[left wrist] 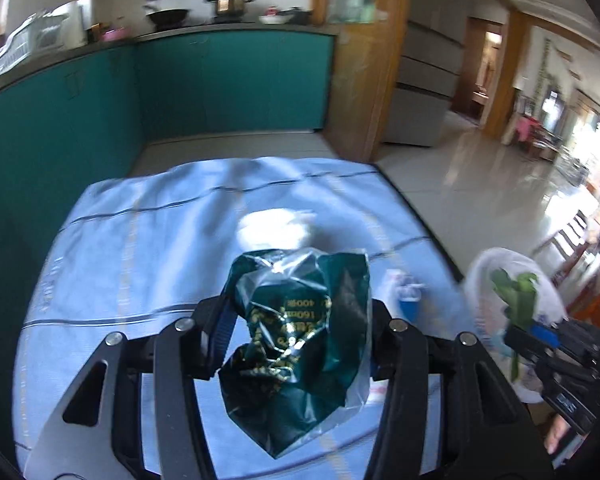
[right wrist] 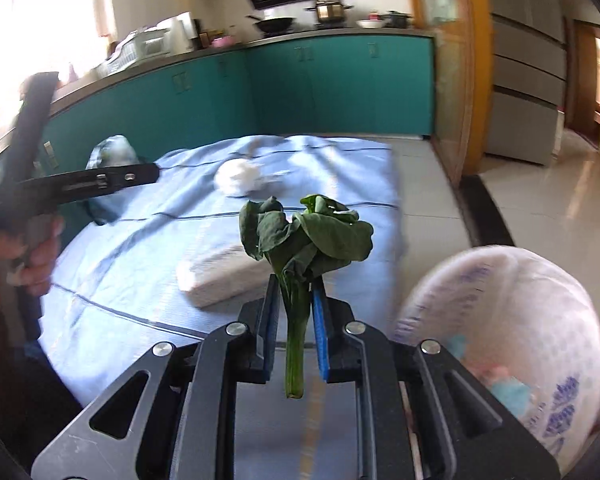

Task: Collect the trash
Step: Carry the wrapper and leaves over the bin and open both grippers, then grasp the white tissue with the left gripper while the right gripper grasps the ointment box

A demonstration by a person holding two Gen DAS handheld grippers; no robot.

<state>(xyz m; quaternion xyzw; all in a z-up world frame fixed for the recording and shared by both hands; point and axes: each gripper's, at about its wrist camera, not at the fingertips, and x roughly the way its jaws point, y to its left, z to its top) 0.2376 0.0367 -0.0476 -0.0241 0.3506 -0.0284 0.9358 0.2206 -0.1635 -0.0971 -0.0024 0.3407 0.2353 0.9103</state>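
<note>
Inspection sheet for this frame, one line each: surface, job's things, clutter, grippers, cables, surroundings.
Surface: table under a wrinkled blue cloth.
Job's things: dark green wrapper in the left gripper; leafy green stalk in the right gripper; white bag-lined bin at the table's right, some trash inside.
Clutter: crumpled white tissue; white packet; small blue-and-white item, blurred.
Grippers: both shut on their items.
Cables: nothing seen.
Surroundings: teal kitchen cabinets, wok and pot on the counter, tiled floor.
</note>
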